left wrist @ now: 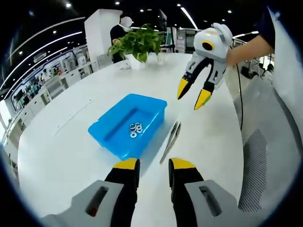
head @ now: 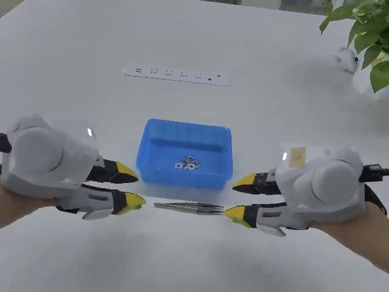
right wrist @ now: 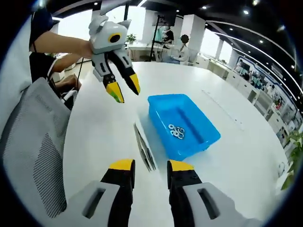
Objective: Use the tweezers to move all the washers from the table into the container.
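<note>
Bright, even light falls from above. In the head view the white table (head: 273,91) is close to washed out and the whole frame is slightly soft, with the plant leaves (head: 368,33) at the top right corner blurred. The blue container (head: 182,176) casts a faint, diffuse shadow on its near side, and the washers (head: 188,163) glint. Both gripper views are sharper at the centre and bend straight lines toward the edges. They show the ceiling lights (left wrist: 189,18) as small hot spots and streaks against a dark ceiling.
</note>
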The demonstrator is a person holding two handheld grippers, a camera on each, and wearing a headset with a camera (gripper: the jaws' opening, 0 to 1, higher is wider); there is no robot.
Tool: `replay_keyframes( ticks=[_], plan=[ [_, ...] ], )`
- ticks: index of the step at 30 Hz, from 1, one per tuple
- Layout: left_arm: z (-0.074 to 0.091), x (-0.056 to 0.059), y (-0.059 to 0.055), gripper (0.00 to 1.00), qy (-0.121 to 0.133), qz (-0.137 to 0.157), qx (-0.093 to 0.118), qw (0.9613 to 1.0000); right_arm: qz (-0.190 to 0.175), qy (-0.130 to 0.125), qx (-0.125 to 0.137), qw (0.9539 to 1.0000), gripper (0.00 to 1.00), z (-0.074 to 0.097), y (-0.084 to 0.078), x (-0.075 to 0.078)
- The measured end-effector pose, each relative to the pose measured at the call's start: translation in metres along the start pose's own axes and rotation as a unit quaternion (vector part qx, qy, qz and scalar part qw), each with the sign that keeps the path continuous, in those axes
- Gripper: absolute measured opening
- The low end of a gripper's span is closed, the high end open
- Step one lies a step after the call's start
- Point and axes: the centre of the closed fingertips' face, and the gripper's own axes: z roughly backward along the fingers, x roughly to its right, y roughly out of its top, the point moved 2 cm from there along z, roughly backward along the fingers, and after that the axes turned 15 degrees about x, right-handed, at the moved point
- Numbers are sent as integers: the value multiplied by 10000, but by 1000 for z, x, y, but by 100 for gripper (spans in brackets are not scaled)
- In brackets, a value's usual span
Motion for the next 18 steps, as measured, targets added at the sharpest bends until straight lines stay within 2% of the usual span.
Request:
replay_keyframes(
  ticks=[3,5,7,9,12,15,18],
  plan=[
    [8,0,19,36,216,-11,370,9991,175,-148,215,9995,31,12,10,-2],
    [13,2,30,42,310,-29,531,9981,180,-223,246,9993,36,16,14,-3],
    [18,4,38,45,406,-140,623,9971,305,-354,300,9985,43,19,19,-2],
    [24,7,44,46,473,-217,618,9967,420,-410,312,9978,43,24,24,-4],
    [34,13,57,49,502,-206,823,9951,479,-508,467,9965,50,30,33,-9],
    [42,20,64,52,513,-252,905,9943,646,-594,509,9948,53,36,38,-15],
    [50,28,67,55,503,-342,907,9940,666,-689,558,9938,56,41,42,-20]
  ],
)
